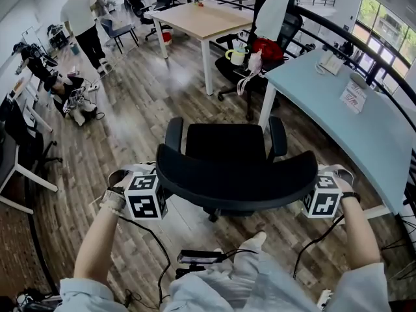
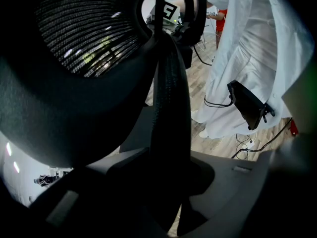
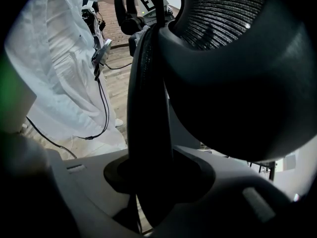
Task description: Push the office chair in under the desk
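The office chair (image 1: 224, 145) stands on the wooden floor (image 1: 149, 103) in the middle of the head view. Its seat points toward 12 o'clock and its backrest (image 1: 237, 177) is at the 6 o'clock side, nearest to the person. The light blue desk (image 1: 351, 129) lies at about 2 o'clock from the chair, near it but not over it; the chair is not under the desk.

The left gripper (image 1: 156, 188) is at the 8 o'clock end of the backrest, and the right gripper (image 1: 313, 192) is at the 4 o'clock end. Both point steeply down.

In the left gripper view the dark rim of the backrest (image 2: 171, 108) runs from 12 o'clock down into the left gripper (image 2: 173, 170), one jaw on each side. The jaws stand about half wide and are clenched on this rim; only a thin slit of floor shows beside it, low at 5 o'clock.

In the right gripper view it is the same: the rim (image 3: 146, 108) goes down between the jaws of the right gripper (image 3: 148, 175), which clasp it at a middle width.
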Demonstrator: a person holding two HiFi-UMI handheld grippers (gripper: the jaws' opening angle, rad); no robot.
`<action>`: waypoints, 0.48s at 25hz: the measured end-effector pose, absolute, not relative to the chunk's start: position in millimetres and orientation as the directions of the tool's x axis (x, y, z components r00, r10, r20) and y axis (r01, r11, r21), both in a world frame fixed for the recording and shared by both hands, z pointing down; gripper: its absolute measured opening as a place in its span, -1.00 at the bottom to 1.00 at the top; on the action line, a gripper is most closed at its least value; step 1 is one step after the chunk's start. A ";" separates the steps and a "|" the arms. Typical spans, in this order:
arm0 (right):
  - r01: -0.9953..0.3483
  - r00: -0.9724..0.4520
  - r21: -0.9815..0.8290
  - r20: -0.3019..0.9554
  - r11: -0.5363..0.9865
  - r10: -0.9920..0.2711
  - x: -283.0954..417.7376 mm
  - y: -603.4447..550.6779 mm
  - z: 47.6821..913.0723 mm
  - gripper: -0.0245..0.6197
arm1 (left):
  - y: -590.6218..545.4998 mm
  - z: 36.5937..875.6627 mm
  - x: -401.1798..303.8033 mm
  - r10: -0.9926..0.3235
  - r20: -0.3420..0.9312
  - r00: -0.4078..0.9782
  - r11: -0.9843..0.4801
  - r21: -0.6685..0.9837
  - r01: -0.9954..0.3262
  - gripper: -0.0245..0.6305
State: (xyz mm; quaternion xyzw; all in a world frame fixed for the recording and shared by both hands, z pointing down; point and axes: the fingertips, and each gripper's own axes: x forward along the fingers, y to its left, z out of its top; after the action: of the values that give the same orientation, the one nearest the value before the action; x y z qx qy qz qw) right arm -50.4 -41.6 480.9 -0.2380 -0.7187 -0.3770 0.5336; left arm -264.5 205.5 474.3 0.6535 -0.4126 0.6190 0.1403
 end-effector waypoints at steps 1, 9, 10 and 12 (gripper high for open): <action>0.741 -0.317 0.288 0.946 0.606 -0.063 -48.9 -44.6 481.0 -0.47 | 202.0 474.7 -264.3 -0.366 0.925 -0.104 -0.623 -0.327 -0.711 -0.54; 0.699 -0.316 0.295 0.945 0.651 -0.088 -32.6 -70.1 480.8 -0.47 | 157.3 469.7 -262.2 -0.392 0.916 -0.085 -0.667 -0.347 -0.659 -0.54; 0.694 -0.314 0.294 0.945 0.657 -0.090 -29.5 -73.1 481.1 -0.47 | 152.2 470.7 -261.1 -0.393 0.916 -0.082 -0.673 -0.347 -0.654 -0.54; 0.683 -0.312 0.294 0.945 0.669 -0.096 -21.7 -80.7 482.1 -0.47 | 142.9 475.8 -257.8 -0.385 0.920 -0.072 -0.684 -0.336 -0.647 -0.54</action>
State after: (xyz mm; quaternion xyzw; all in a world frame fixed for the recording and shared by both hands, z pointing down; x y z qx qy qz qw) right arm -21.7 -80.7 482.1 -0.2012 -0.7289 -0.3535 0.5508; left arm -257.8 142.9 475.8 0.6731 -0.3834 0.6236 0.1053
